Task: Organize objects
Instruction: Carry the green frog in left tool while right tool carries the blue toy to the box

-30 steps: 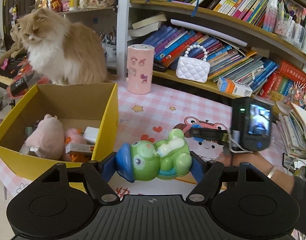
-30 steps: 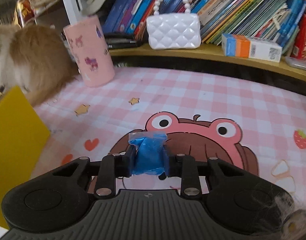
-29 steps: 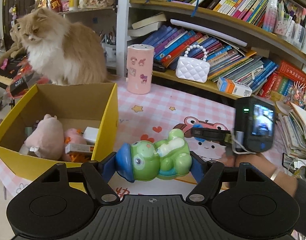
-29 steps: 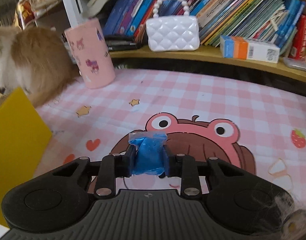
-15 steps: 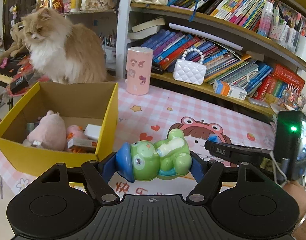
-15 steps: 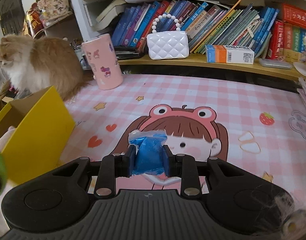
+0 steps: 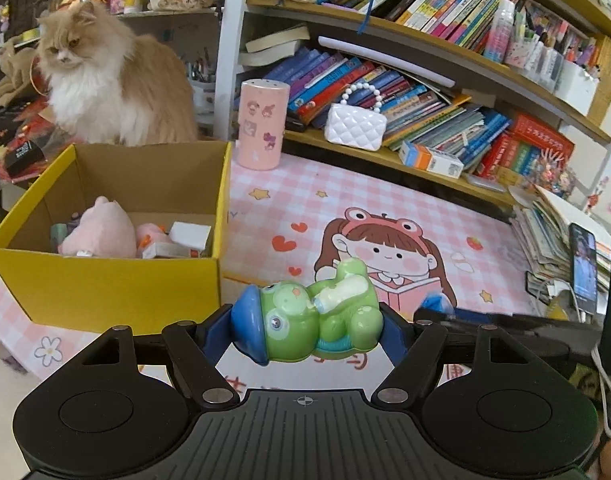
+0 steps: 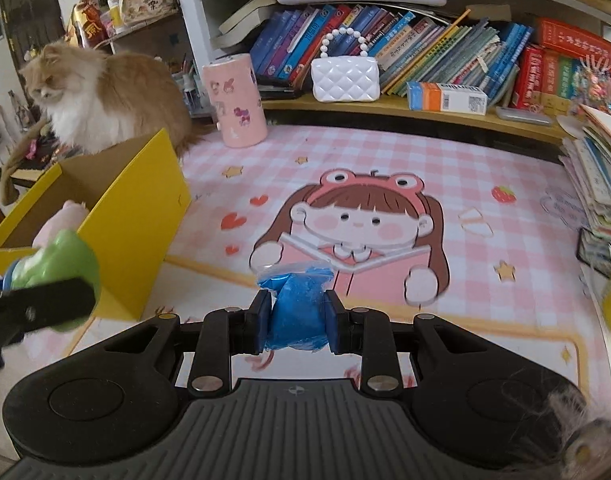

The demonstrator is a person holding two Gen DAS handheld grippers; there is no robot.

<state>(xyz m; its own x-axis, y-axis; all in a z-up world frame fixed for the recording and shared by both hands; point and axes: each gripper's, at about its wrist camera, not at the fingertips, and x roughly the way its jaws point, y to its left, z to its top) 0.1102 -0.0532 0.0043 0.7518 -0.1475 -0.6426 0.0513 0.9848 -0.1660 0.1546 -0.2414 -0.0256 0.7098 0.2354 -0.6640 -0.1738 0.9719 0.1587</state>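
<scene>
The right gripper (image 8: 297, 322) clamps a blue bag (image 8: 296, 312) above the pink mat (image 8: 485, 184), yellow box (image 8: 137, 216) at left.

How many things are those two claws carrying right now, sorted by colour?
Green: 1, the frog toy in the left gripper.
Blue: 1, the blue bag in the right gripper.
Total: 2.

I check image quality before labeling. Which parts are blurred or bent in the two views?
Left wrist view: shelves curve from fisheye; frog toy and box are sharp. Right wrist view: frog toy at the left edge is motion-blurred; blue bag is sharp; the yellow thing at the right edge is blurred.
</scene>
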